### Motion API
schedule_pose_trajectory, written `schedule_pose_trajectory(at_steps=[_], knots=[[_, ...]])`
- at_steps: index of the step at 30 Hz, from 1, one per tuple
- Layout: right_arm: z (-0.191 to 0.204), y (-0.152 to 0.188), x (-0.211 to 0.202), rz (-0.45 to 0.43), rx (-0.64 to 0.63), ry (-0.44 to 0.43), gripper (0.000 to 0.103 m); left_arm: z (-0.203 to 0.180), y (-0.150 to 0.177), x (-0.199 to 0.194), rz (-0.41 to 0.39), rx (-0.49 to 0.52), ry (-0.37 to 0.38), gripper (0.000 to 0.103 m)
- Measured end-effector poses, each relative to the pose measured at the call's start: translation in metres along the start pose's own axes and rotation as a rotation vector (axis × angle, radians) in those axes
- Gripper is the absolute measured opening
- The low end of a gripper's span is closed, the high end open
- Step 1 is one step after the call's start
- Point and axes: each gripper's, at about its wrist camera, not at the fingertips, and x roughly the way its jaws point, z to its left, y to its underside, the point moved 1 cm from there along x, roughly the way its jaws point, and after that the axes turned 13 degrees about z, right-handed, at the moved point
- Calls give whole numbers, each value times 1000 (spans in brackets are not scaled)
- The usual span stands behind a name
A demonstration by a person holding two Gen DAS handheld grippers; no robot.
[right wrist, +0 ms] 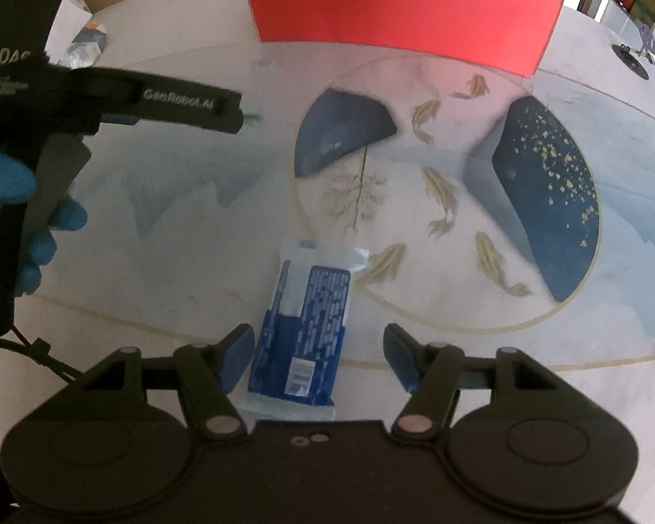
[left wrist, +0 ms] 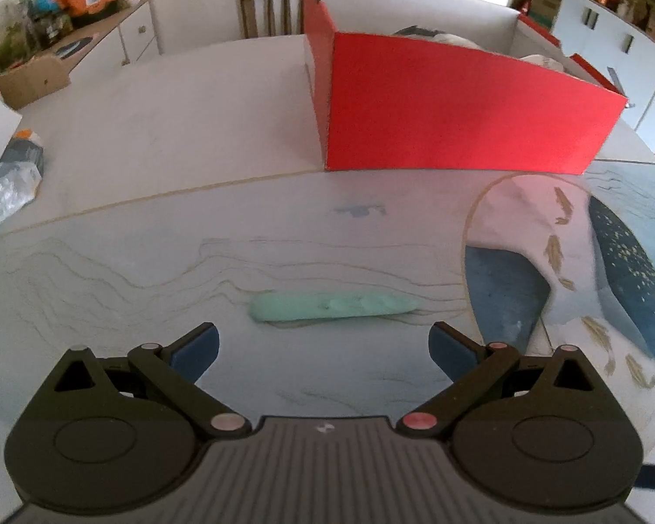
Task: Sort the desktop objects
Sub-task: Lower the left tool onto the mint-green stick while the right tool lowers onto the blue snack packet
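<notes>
A mint-green oblong object (left wrist: 334, 305) lies flat on the patterned table mat, just beyond my open left gripper (left wrist: 323, 349), apart from its blue pads (left wrist: 196, 351). My right gripper (right wrist: 318, 356) is open, its pads (right wrist: 238, 356) on either side of a blue and white packet (right wrist: 303, 334) that lies flat on the mat; no contact shows. The red open box (left wrist: 454, 105) stands at the back of the table; it also shows in the right wrist view (right wrist: 397, 4). The left gripper's body (right wrist: 109, 100), held by a blue-gloved hand, shows at the right view's left.
A crumpled plastic bag with a bottle (left wrist: 13, 174) lies at the table's left edge. A wooden chair (left wrist: 275, 4) stands behind the table. A cardboard box (left wrist: 30, 78) sits on a side cabinet at left. White items lie inside the red box.
</notes>
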Motion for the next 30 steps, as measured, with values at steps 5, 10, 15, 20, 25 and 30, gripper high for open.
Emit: schedule_pose_trajectory(at_steps=[5, 10, 15, 20, 25, 30], knots=[[3, -2, 6, 9, 7, -3, 66, 2, 2, 7, 5, -28, -23, 103], [9, -4, 7, 1, -20, 26, 65, -1, 2, 9, 0, -28, -37, 103], [5, -5, 8, -5, -30, 93, 64, -7, 0, 11, -11, -32, -49, 103], [-3, -7, 7, -11, -24, 96, 56, -14, -4, 13, -18, -43, -46, 103], [-16, -13, 5, -16, -9, 94, 43, -19, -8, 15, -16, -36, -54, 103], [-23, -16, 3, -21, -8, 83, 40, -19, -12, 17, -18, -35, -56, 103]])
